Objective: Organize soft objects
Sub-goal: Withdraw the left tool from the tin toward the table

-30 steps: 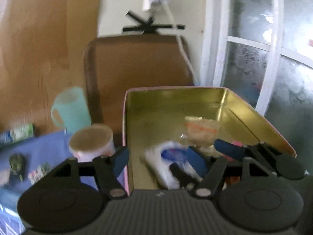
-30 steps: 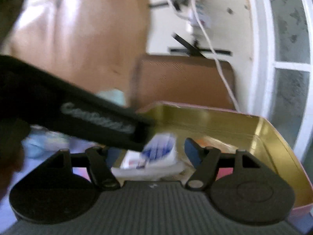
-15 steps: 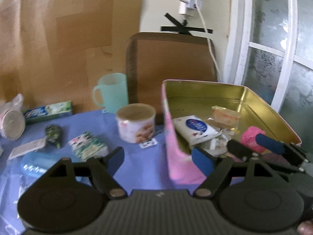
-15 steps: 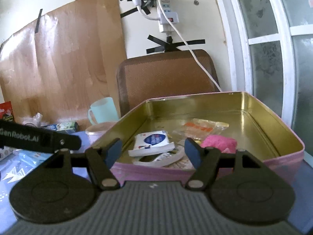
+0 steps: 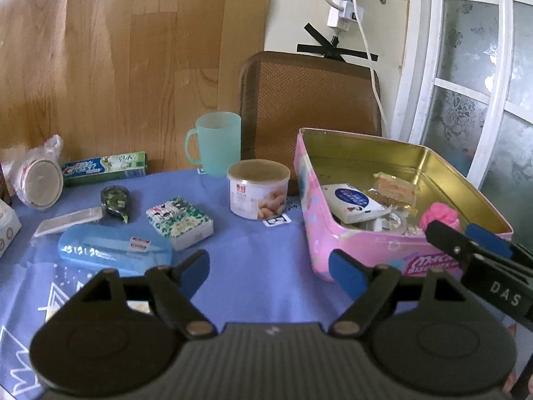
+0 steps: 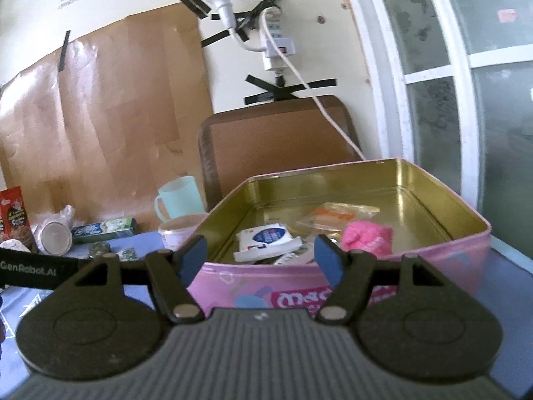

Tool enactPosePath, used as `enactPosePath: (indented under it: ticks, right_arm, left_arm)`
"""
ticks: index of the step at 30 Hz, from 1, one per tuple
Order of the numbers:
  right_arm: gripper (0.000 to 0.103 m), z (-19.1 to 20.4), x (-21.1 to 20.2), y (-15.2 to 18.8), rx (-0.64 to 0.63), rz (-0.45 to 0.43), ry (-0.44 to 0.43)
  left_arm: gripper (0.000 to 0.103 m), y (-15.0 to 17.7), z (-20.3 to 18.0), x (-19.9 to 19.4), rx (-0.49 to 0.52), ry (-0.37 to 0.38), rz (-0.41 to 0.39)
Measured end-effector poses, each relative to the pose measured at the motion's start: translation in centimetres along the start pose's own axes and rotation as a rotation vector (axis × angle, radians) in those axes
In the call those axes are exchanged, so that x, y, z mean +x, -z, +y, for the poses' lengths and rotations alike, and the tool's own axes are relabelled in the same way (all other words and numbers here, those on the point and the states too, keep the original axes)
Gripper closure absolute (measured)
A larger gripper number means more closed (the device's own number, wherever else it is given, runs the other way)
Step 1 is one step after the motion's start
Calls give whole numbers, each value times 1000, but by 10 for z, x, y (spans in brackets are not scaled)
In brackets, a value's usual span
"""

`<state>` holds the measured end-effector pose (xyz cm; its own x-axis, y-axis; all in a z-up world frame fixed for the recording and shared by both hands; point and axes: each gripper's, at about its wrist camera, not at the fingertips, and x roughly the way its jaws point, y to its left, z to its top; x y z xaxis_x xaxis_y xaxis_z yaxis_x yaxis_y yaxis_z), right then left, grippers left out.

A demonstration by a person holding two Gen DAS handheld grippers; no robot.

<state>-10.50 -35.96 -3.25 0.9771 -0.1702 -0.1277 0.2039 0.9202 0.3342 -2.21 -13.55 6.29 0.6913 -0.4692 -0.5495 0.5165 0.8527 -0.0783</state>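
Left wrist: white tissue pack (image 5: pixel 353 201) lies inside pink tin (image 5: pixel 363 248).

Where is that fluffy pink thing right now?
The fluffy pink ball lies inside the pink tin box with the gold interior, toward its right near side, beside the white packet with the blue label and the clear orange-printed wrapper.
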Motion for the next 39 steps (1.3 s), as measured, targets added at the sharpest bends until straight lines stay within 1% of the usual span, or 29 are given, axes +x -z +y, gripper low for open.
enactPosePath:
  ticks: [2,5,7,8,9,12,15,19,23,24,25,31,39]
  right_arm:
    - [30,-1,-1,3,18,5,16]
    - [30,-2,-2,9,48,-10,69]
    - [25,0,-2,11,62,-12,92]
    - [19,2,-1,12,68,-6,93]
    - [16,4,0,13,71,-4,93]
    - [13,14,1,17,42,-6,103]
    - [6,24,1,22,19,-13,93]
    - [5,31,7,26,32,49,41]
    - [5,30,17,31,53,122,34]
    - [5,29,19,33,55,130,35]
    - [5,27,22,34,65,139,37]
    - [5,17,26,32,136,158,41]
    - [5,26,23,34,98,155,37]
  left_arm:
    - [22,4,0,2,5,-5,2]
    - [22,11,3,4,19,-31,2]
    - [22,15,8,6,21,-45,3]
    - [22,17,11,6,23,-57,3]
    - [22,19,13,7,27,-70,1]
    - [21,27,22,9,51,-124,-8]
    - [21,35,34,14,53,-154,4]
    - [21,46,47,24,32,-161,43]
    - [21,52,52,30,28,-153,66]
    - [20,52,52,29,25,-147,58]
    - [17,52,53,29,25,-145,55]
    - [14,53,52,28,23,-140,46]
    - [12,53,53,27,17,-140,37]
